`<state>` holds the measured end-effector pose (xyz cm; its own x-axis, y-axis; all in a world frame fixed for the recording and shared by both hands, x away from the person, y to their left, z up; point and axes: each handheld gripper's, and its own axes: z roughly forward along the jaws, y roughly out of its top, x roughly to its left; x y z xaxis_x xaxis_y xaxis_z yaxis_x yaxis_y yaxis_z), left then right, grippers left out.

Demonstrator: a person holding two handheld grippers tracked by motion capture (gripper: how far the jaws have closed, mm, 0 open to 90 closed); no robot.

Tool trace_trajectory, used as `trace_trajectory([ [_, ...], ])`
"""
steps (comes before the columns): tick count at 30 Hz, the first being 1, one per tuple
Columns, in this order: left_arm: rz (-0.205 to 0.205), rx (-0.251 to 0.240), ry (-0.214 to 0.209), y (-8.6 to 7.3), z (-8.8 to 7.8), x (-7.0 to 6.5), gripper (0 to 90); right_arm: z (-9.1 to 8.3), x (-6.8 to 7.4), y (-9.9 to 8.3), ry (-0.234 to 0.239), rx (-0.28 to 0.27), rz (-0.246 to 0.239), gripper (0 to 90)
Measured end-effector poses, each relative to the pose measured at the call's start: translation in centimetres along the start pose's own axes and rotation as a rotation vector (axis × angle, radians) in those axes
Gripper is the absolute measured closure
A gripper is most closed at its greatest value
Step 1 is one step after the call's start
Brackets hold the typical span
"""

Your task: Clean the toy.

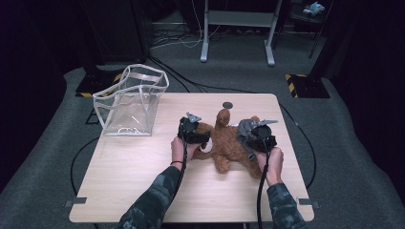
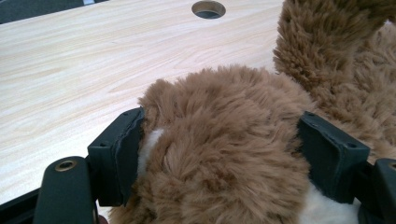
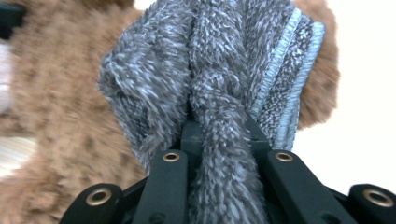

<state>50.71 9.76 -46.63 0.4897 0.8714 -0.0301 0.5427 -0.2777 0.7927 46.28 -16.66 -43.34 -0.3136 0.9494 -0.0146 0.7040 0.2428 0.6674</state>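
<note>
Both grips made: left tongs clamped across brown plush bear at worktop centre, right tongs pinching grey fleece scarf at bear's 3 o'clock. Left to do, probably: freeing scarf, then packing into clear bag at 10 o'clock.

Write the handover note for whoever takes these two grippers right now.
Left gripper: jaws wide, one pad on each side of a limb of the brown plush toy; the fur bulges between them, so it looks gripped.
Right gripper: shut on the grey fuzzy scarf, which lies against the toy's right side.
Toy: lying mid-table, between both hands.
Clear bag: standing open at the table's far left corner, with nothing visible inside.
Done: both grips taken.
Left, by my guess: finish handling the scarf, then perhaps move the toy to the bag.
</note>
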Motion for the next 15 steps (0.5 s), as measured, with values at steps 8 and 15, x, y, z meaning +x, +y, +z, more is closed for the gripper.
trace_trajectory([
  [8,0.001,0.002,0.006,0.0,0.0,-0.2,22.8,-1.1,6.6,2.8,0.121,-0.056,-0.171,76.1],
  [15,0.010,0.014,-0.010,0.0,-0.1,0.2,22.5,1.3,7.1,3.5,0.101,0.003,-0.178,76.9],
])
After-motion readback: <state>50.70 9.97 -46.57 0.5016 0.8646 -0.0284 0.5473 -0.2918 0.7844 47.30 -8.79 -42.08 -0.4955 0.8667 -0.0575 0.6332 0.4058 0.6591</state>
